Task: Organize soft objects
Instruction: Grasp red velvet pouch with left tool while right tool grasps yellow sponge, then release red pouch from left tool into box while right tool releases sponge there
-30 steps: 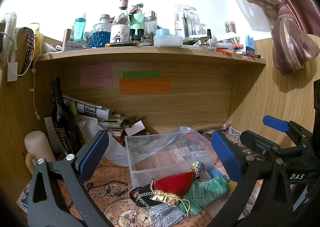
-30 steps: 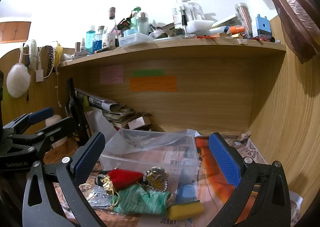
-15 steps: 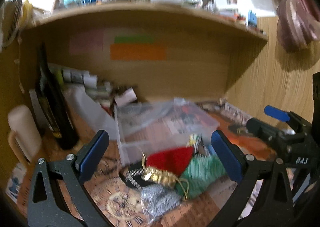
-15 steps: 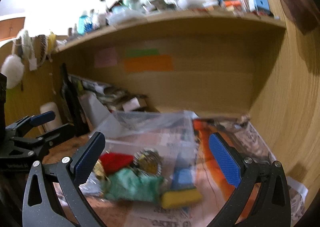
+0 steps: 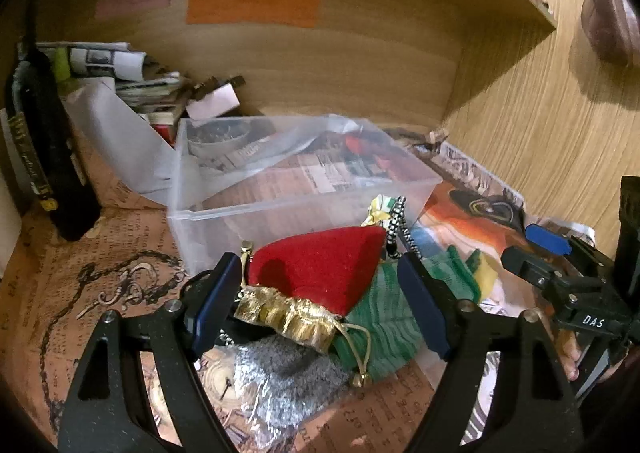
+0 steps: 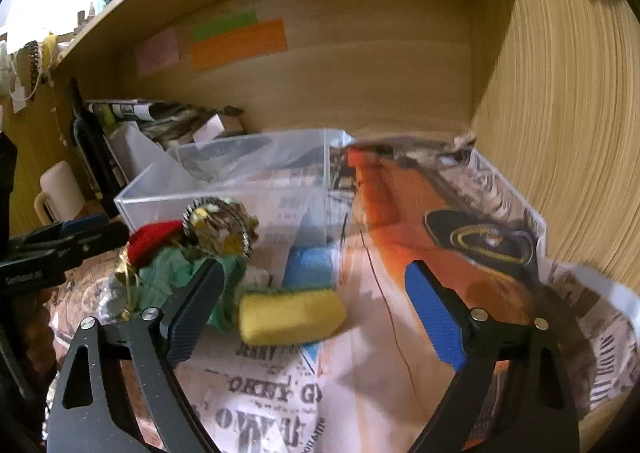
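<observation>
Red velvet pouch (image 5: 316, 265) sits between the spread jaws of the left gripper (image 5: 320, 295), just in front of the clear bin (image 5: 280, 209).
Its long axis runs jaw to jaw; neither pad visibly touches it. Right of the pouch, the right gripper (image 6: 316, 305), jaws wide and empty, frames a yellow sponge (image 6: 290, 317) before the bin.

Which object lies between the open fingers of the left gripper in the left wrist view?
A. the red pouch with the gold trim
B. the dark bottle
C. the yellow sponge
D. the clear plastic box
A: in the left wrist view the red pouch sits between the spread fingers of the left gripper, in front of the clear plastic box.
</observation>
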Available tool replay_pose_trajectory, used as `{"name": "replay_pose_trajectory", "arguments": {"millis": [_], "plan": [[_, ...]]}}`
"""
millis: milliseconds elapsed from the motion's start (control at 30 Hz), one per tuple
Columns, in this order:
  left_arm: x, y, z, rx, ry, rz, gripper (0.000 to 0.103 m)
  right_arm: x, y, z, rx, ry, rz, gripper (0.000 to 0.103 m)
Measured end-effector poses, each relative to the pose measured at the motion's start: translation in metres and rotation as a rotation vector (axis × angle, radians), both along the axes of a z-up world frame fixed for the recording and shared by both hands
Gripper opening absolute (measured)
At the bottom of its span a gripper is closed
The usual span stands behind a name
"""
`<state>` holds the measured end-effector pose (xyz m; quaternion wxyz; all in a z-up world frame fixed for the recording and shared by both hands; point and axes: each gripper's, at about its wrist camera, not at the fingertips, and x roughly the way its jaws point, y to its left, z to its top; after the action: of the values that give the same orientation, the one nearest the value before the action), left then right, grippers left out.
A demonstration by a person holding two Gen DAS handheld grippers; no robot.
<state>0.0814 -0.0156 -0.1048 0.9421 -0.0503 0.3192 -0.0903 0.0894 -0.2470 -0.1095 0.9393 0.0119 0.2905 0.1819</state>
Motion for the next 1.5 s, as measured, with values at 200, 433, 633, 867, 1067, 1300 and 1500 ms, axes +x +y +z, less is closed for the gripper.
{"name": "replay_pose_trajectory", "arguments": {"millis": [200, 433, 633, 867, 1067, 1300, 1500], "plan": [[0.016, 0.000, -0.021, 0.012, 0.067, -0.005, 0.080, 0.004, 0.002, -0.017, 0.019, 0.069, 0.050, 0.083], [0.022, 0.009, -0.032, -0.046, 0.092, -0.019, 0.075, 0.008, 0.008, -0.028, 0.020, 0.110, 0.086, 0.067], [0.017, 0.014, -0.031, -0.070, 0.082, -0.028, 0.057, 0.010, 0.006, -0.027, 0.034, 0.115, 0.072, 0.056], [0.008, 0.013, -0.024, -0.060, 0.062, -0.028, 0.042, 0.006, 0.004, -0.017, 0.015, 0.060, 0.040, 0.054], [-0.004, 0.014, -0.004, -0.056, -0.006, -0.017, 0.042, 0.003, -0.001, 0.002, 0.023, -0.001, 0.019, 0.054], [-0.020, 0.017, 0.028, -0.053, -0.113, 0.001, 0.042, 0.004, 0.004, 0.029, 0.041, -0.100, 0.026, 0.054], [-0.021, 0.019, 0.054, -0.014, -0.190, 0.030, 0.042, 0.007, 0.017, 0.053, 0.053, -0.183, 0.056, 0.054]]}}
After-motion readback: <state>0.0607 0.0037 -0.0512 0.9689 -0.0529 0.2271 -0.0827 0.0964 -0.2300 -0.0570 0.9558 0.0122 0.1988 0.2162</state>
